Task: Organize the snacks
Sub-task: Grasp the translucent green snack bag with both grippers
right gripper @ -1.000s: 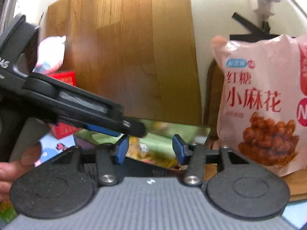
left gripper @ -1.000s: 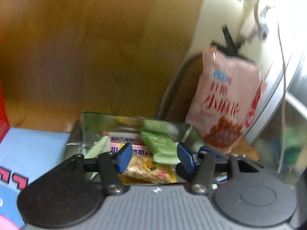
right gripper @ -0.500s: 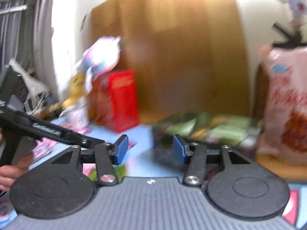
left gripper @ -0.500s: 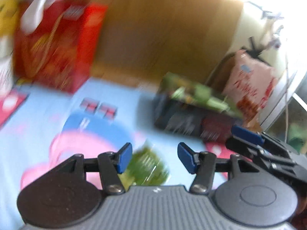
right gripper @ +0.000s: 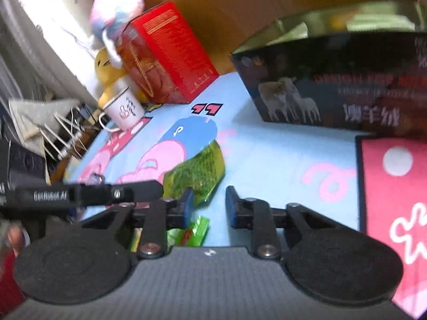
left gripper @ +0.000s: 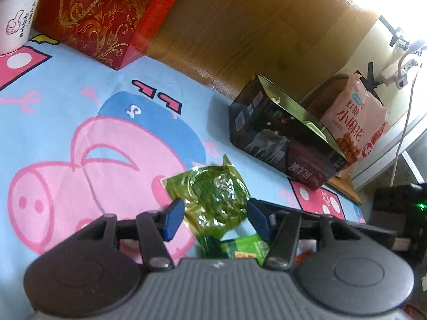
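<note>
Snacks lie loose on a counter (left gripper: 66,85) covered by a pale blue cloth printed with a pink cartoon pig, and the biggest thing on it is the tall red gift box with gold scrollwork (left gripper: 101,13), standing far left against the wooden wall. Right of it, farther along the wall, sits the open dark cardboard box printed with white alpacas (left gripper: 283,136), its shiny gold lining showing at the rim; in the right wrist view it fills the far right (right gripper: 341,85). Behind its right end leans a pink plastic bag of brown twisted biscuits (left gripper: 355,122). A white enamel mug with a thumbs-up drawing (left gripper: 16,21) stands at the far left edge, just beside the red box. In the near middle lies a clear yellow-green pouch of dark green vegetables (left gripper: 216,197), flat on the pig's face. Nearer still, partly hidden under the tool body, is a small bright green snack packet (left gripper: 245,248).

Left claw (left gripper: 215,220) hangs low over the pouch, its blue pads spread wide on either side and gripping nothing. Right claw (right gripper: 206,208) is likewise parted and empty, its left pad just in front of the pouch's near corner (right gripper: 197,173), with the small green packet (right gripper: 194,232) below it.
</note>
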`<state>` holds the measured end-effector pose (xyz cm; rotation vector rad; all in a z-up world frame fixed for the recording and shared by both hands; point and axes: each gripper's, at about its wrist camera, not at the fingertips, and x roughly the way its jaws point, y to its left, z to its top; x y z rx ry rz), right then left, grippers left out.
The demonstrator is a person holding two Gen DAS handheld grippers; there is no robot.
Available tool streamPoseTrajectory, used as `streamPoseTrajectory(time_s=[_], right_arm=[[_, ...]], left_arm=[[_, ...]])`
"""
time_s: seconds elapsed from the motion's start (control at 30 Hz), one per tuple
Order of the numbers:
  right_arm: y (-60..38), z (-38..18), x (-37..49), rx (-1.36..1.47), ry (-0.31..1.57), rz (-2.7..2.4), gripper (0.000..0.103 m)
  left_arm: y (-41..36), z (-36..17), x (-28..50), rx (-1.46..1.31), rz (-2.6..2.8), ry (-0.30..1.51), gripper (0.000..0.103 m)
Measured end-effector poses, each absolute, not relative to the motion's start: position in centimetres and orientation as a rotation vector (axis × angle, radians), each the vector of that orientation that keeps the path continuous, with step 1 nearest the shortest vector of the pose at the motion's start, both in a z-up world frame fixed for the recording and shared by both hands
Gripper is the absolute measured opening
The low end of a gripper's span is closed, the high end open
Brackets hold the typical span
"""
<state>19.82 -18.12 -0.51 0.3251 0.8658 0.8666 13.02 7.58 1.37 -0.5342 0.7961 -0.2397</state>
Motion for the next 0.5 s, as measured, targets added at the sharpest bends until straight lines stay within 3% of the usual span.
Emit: streamPoseTrajectory(time_s=[0.33,0.5], right_arm=[[-17.6,-0.8,19.8,0.371,0.822,0.868,0.017],[-20.5,-0.4,20.5,0.453,0.777,0.794,0.015]], left_arm=[[7.2,0.7,14.3,-0.602,-0.324,0.803,0.048],[6.9,0.9,14.5,-0.593,-0.314,0.809,0.055]])
